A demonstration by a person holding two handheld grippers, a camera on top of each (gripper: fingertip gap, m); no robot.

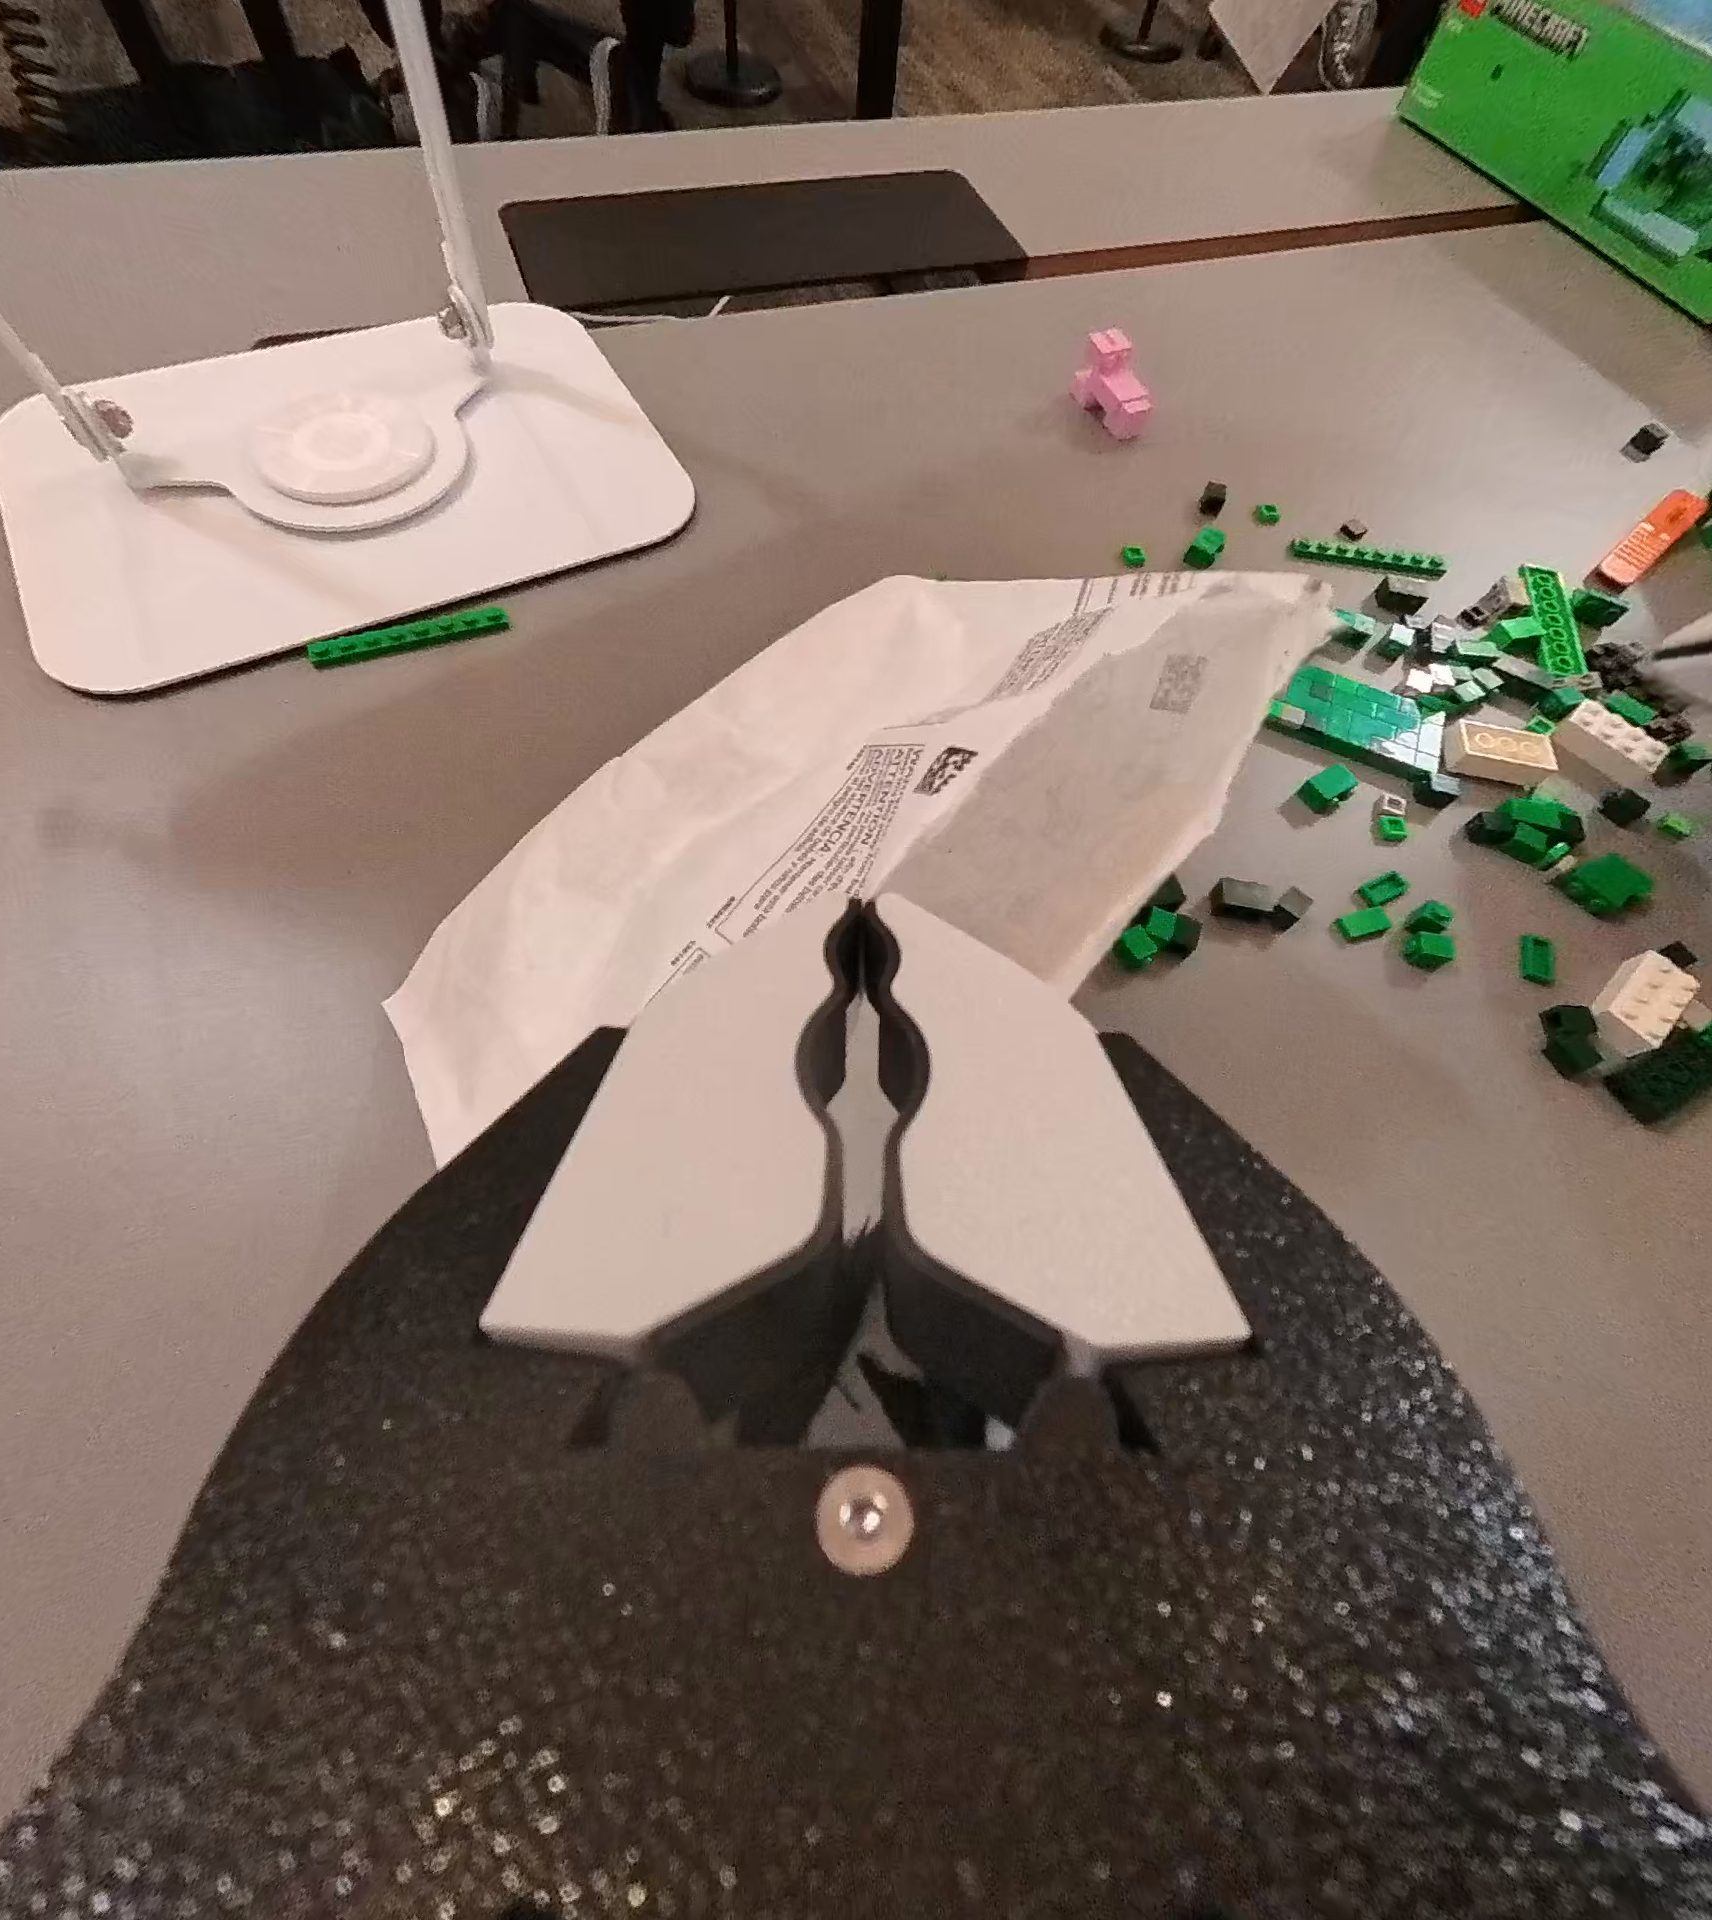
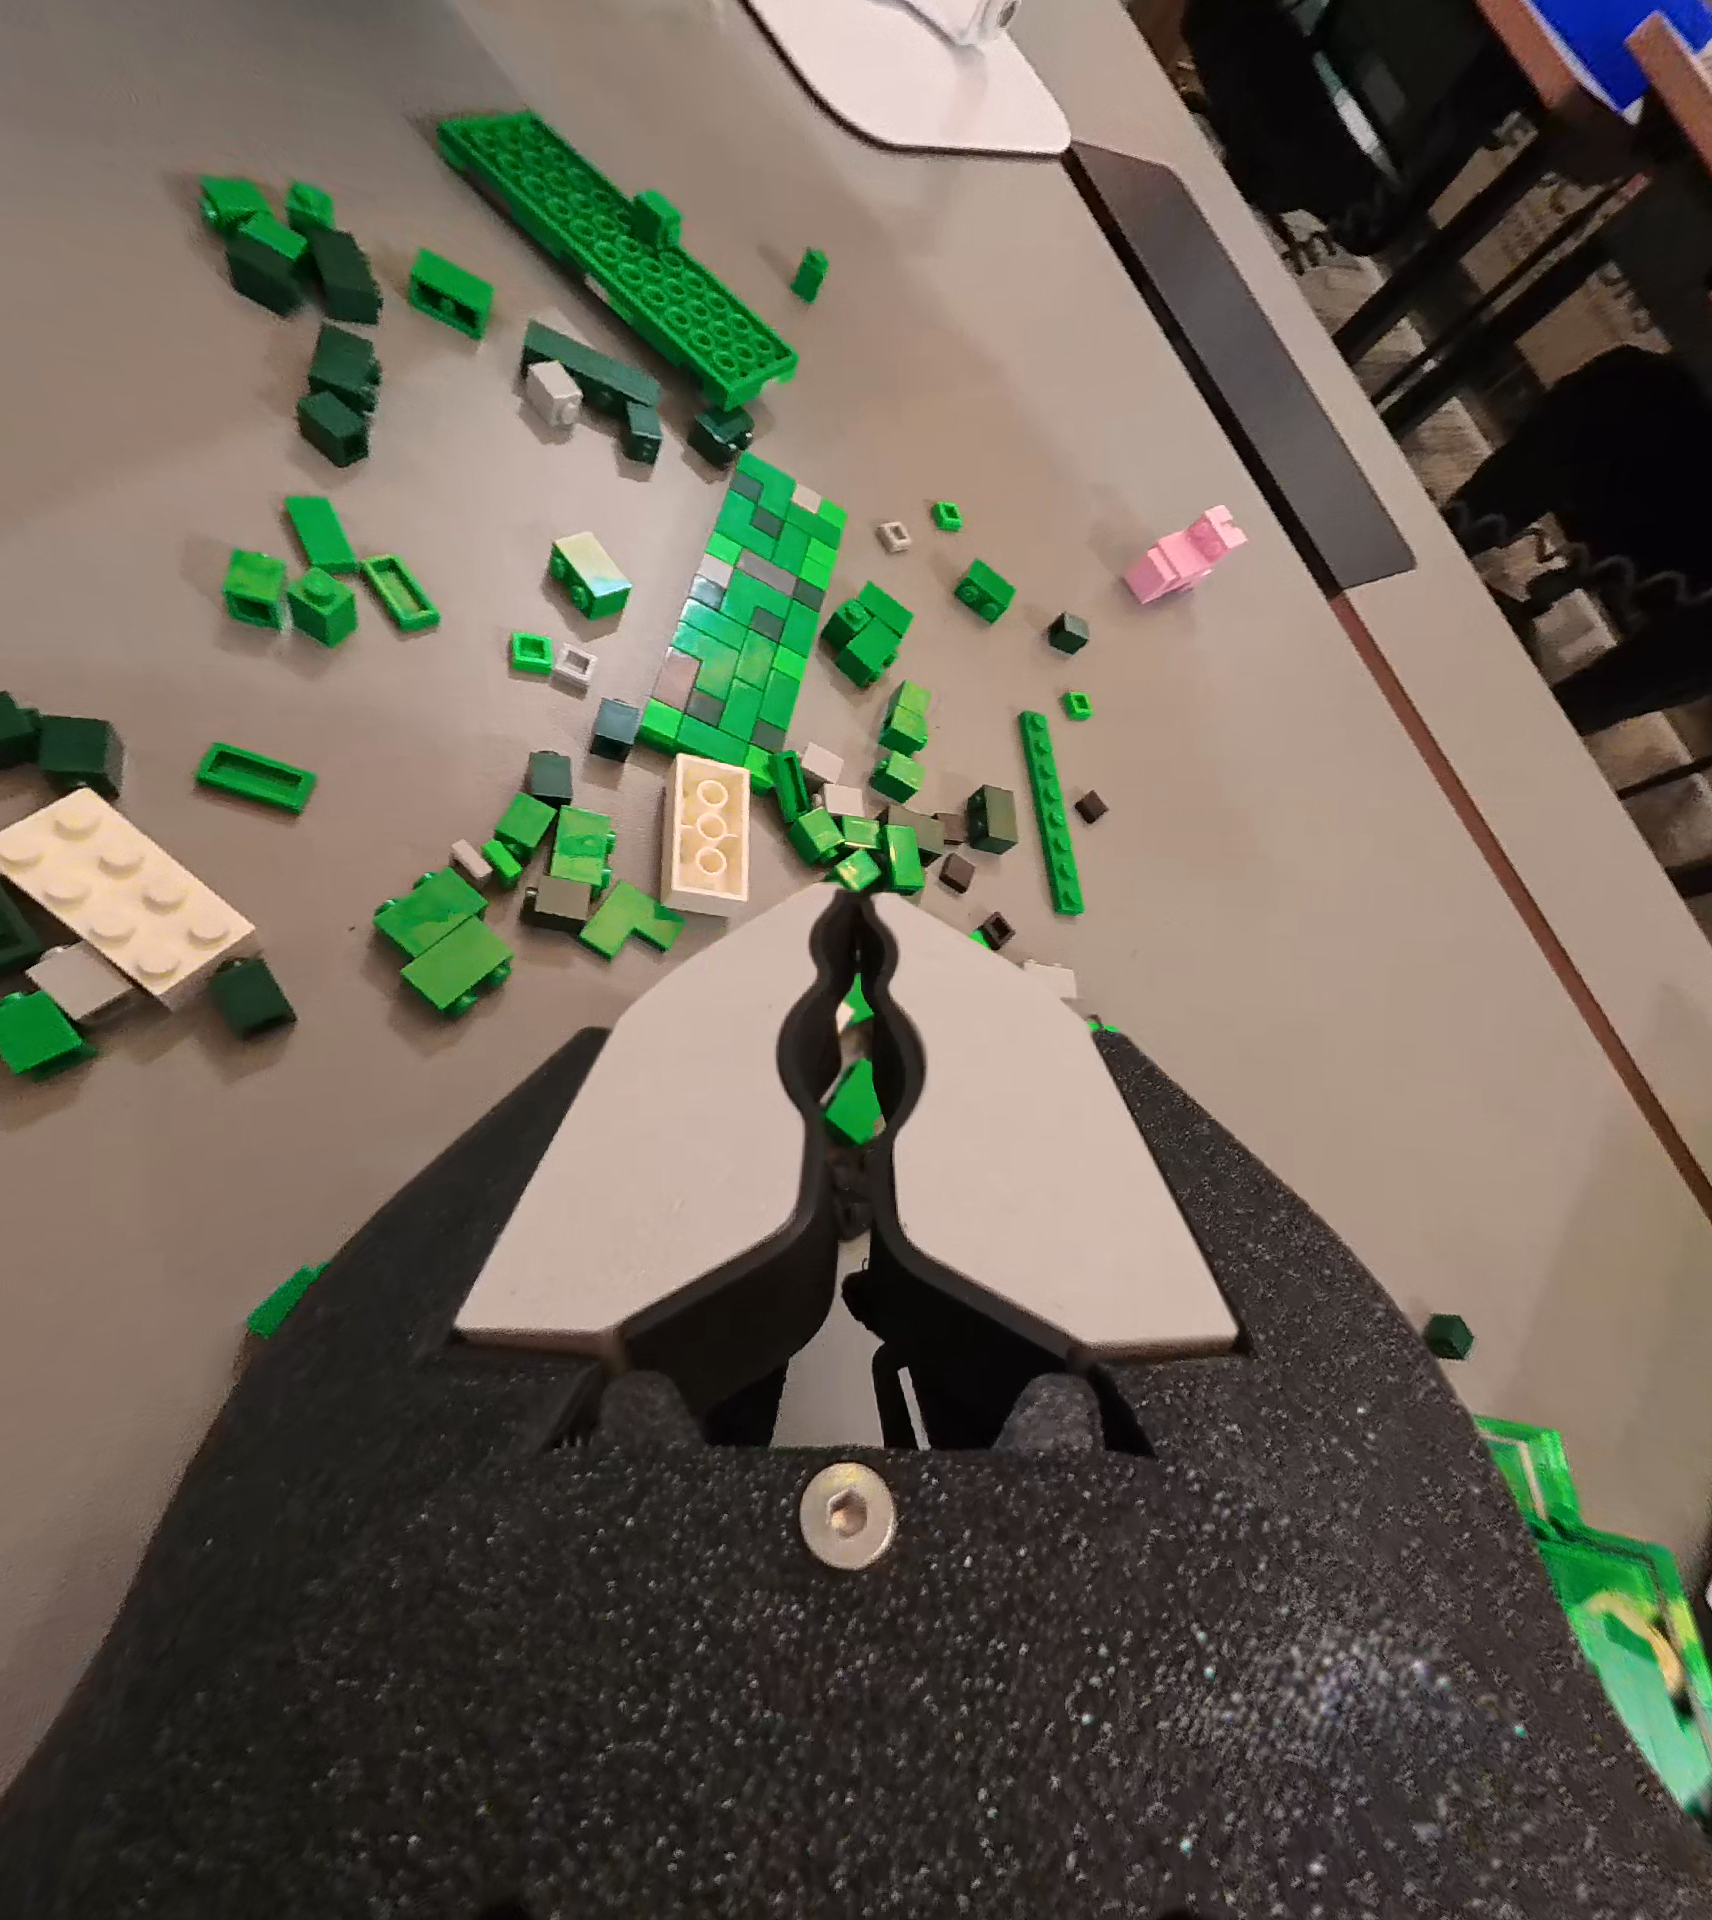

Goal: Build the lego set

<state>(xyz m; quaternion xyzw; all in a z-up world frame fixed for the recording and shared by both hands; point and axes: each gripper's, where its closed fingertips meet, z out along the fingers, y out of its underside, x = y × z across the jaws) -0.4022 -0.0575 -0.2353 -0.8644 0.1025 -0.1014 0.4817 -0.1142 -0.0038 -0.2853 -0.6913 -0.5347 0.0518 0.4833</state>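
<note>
My left gripper [image 1: 864, 914] is shut on the edge of a torn white paper bag [image 1: 831, 748] and holds it off the grey table, with its open end over the loose bricks [image 1: 1517, 717]. My right gripper [image 2: 854, 906] is shut with nothing visible between its tips, and hovers over a scatter of green, dark green, grey and white bricks. Just beyond it are a white brick lying studs-down [image 2: 708, 831] and a green tiled plate [image 2: 758, 623]. A long green plate [image 2: 623, 249] lies farther off. A white brick [image 2: 114, 894] sits to the left.
A pink pig figure [image 1: 1110, 387] stands apart from the pile. A white lamp base [image 1: 332, 488] is at the left, with a thin green strip [image 1: 407, 636] beside it. The green set box [image 1: 1641, 135] is at the far right. An orange tool [image 1: 1654, 535] lies near the pile. The table edge [image 2: 1517, 894] runs along the right. The tips of one gripper are about 30 cm away from the tips of the other. To reach the green tiled plate [image 2: 758, 623] in a straight line is about 10 cm for my right fingers, about 25 cm for my left. Seen from the left wrist view [image 1: 1318, 697] as well.
</note>
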